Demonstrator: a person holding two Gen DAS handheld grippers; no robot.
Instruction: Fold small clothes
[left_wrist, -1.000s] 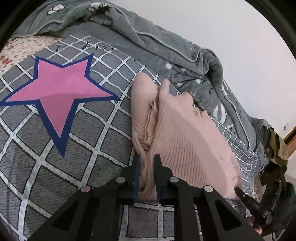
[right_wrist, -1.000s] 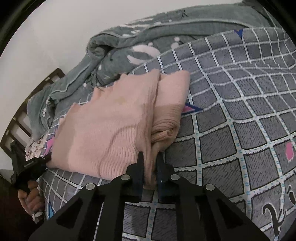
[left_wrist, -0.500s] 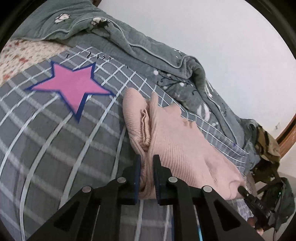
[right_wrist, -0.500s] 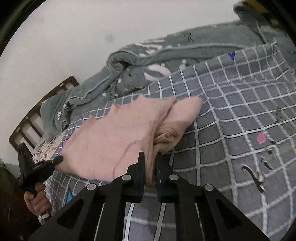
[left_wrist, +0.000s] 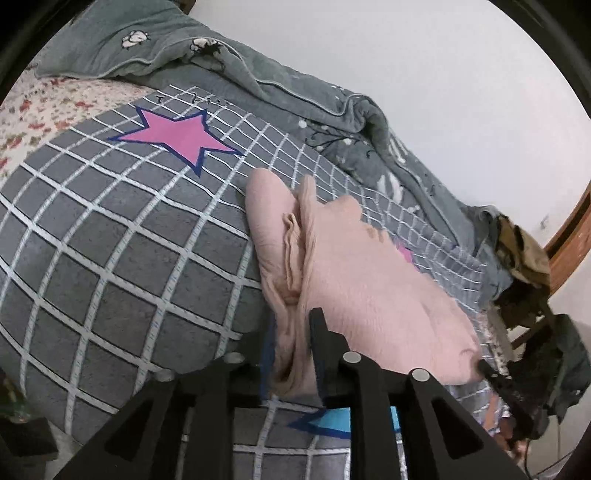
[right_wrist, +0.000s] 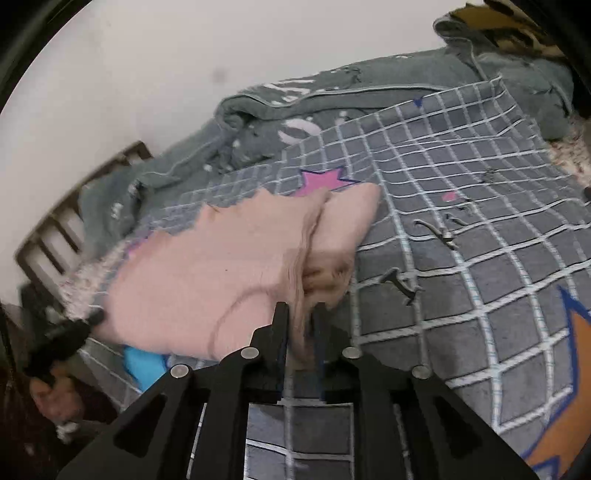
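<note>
A pink knitted sweater (left_wrist: 354, 280) lies partly folded on a grey checked blanket (left_wrist: 122, 266) with pink stars. My left gripper (left_wrist: 295, 325) is shut on the sweater's near edge at one end. My right gripper (right_wrist: 300, 314) is shut on the sweater (right_wrist: 221, 266) at the other end, gripping bunched layers. The near edge hangs lifted between both grippers. The right gripper also shows small at the lower right of the left wrist view (left_wrist: 495, 376), and the left gripper at the lower left of the right wrist view (right_wrist: 74, 328).
A rumpled grey quilt (left_wrist: 258, 74) lies along the white wall behind the blanket (right_wrist: 480, 258). A floral sheet (left_wrist: 44, 107) shows at the left. A wooden bed frame (right_wrist: 55, 236) and a chair with dark clothes (left_wrist: 532, 295) stand at the bed's end.
Both grippers have risen and pulled back with the sweater's edge, so the bed looks farther off. Both stay shut on the sweater.
</note>
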